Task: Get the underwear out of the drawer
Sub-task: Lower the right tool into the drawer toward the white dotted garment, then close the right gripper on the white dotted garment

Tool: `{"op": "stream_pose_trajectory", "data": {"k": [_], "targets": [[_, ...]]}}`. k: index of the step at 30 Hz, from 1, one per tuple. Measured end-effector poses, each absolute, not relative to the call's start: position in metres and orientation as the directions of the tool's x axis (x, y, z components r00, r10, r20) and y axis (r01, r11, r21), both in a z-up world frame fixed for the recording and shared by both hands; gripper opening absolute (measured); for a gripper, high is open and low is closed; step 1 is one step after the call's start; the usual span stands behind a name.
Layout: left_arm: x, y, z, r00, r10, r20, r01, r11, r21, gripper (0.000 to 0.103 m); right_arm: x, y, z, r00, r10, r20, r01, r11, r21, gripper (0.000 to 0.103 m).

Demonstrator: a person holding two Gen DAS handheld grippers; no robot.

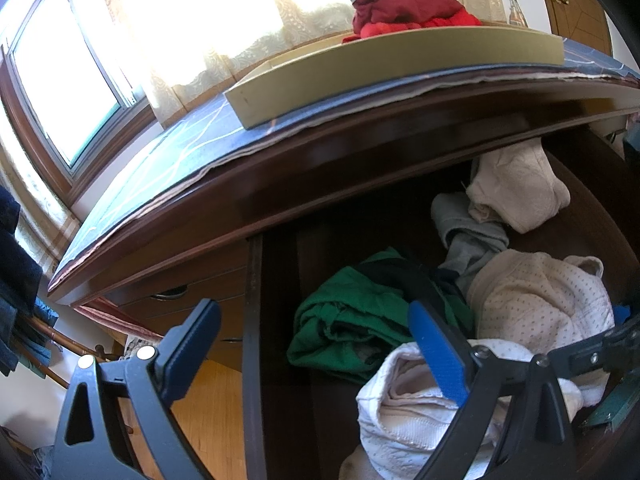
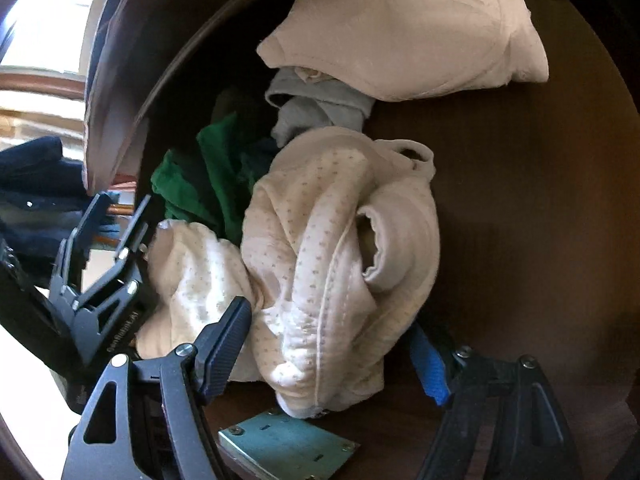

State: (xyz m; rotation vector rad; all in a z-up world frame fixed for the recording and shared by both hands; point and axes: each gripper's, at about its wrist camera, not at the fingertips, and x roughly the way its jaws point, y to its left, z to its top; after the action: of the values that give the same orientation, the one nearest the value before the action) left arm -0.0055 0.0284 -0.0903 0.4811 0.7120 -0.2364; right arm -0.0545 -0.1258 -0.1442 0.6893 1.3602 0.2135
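Inside the open drawer (image 2: 540, 200), a cream, dotted piece of underwear (image 2: 332, 248) was pictured lying bunched on the dark wooden floor, its long axis running from the near edge of the drawer away toward the back. It was framed squarely between the two fingers of the right gripper (image 2: 336, 344), which was held wide apart and empty, one finger to either side of the garment's near end and neither pad seen pressing on it. The garment lay directly ahead of and below that tool, so the right hand was judged the nearer one for the pick, a short drop and a squeeze across the narrow width being what the grab would call for. The left gripper (image 1: 316, 344) was shown at the drawer's left side, its jaws parted and nothing held, one finger outside the drawer wall and the other over a second white dotted garment (image 1: 408, 408). Beyond lay a green garment (image 2: 200, 184), a grey one (image 2: 316, 108) and a folded cream piece (image 2: 404, 28) toward the back. On the dresser top (image 1: 160, 168) above, a shallow tray (image 1: 400, 64) was seen holding red clothing (image 1: 404, 8).
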Motion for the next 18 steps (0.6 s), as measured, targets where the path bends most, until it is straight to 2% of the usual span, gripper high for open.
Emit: {"op": "stream_pose_trajectory", "data": {"k": [3,4,6,9,12,18], "targets": [[-0.006,0.028,-0.091,0.738,-0.044,-0.673,0.366,0.864,0.345,0.096,-0.055,-0.124,-0.145,0.233,0.512,-0.827,0.24,0.794,0.559,0.076],[-0.006,0.028,-0.091,0.738,-0.045,-0.674,0.367,0.864,0.344,0.096,-0.055,-0.123,-0.145,0.236,0.514,-0.824,0.233,0.794,0.562,0.071],[-0.007,0.028,-0.091,0.738,-0.044,-0.673,0.366,0.864,0.345,0.096,-0.06,-0.121,-0.143,0.241,0.509,-0.826,0.21,0.804,0.557,0.042],[-0.008,0.027,-0.091,0.739,-0.044,-0.672,0.368,0.862,0.348,0.096,-0.062,-0.117,-0.143,0.254,0.519,-0.816,0.192,0.8,0.568,0.03],[-0.007,0.027,-0.092,0.738,-0.044,-0.673,0.367,0.863,0.346,0.096,-0.065,-0.121,-0.131,0.301,0.497,-0.814,0.156,0.817,0.556,0.024],[-0.007,0.027,-0.092,0.739,-0.043,-0.672,0.367,0.862,0.349,0.096,-0.083,-0.13,-0.092,0.432,0.406,-0.805,0.083,0.871,0.484,0.021]]}}
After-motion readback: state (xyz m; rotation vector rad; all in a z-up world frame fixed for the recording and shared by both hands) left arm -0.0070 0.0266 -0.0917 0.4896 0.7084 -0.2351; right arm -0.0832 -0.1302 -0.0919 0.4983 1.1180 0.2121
